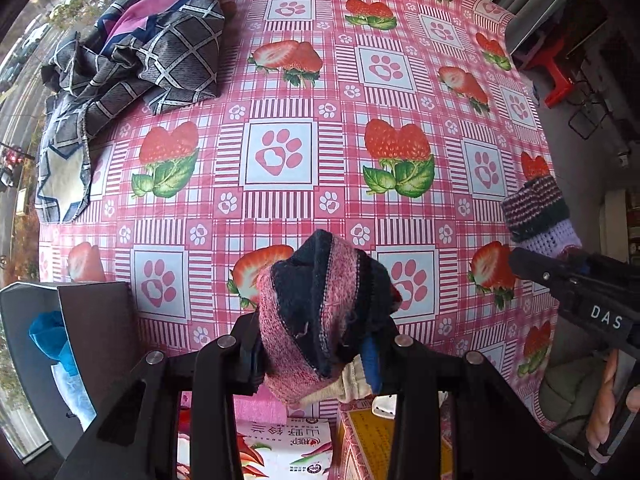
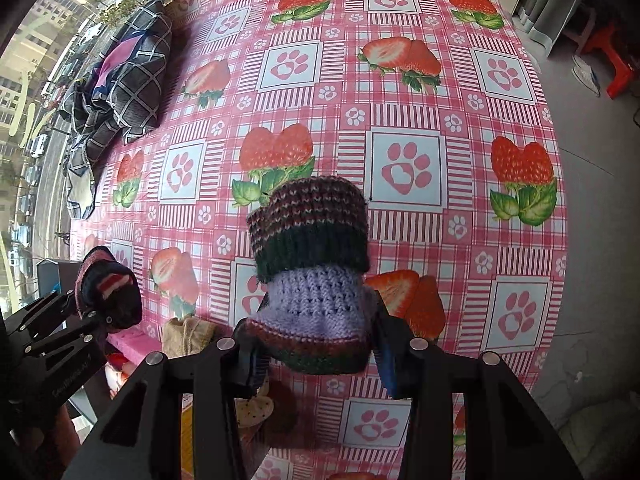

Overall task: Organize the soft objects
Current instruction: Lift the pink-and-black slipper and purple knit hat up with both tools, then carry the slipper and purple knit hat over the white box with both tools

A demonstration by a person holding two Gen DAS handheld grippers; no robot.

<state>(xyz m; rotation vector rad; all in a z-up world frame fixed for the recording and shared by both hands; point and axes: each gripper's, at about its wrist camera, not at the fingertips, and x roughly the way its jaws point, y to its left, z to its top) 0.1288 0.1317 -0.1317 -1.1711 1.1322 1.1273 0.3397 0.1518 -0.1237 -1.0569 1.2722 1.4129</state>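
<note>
**A:** Fingers first. How do they stand?

**B:** My left gripper has its fingers clenched on a pink-and-navy knit piece, which hangs bunched between them above the worktop. My right gripper is clamped on a second knit piece: lilac where the pads press it, with a dark green band and brown stripes further out.

**A:** Are the two apart?

**B:** Yes, well apart. From the left wrist I see the right gripper at the right edge with its striped knit sticking out; from the right wrist the left gripper sits low on the left with the pink-and-navy one.

**A:** What else is on the worktop?

**B:** A strawberry-and-paw-print cloth covers it. A crumpled grey checked fabric lies at the far left corner. Below the left fingers I see a printed carton, and at the left a dark box with something blue inside.
</note>
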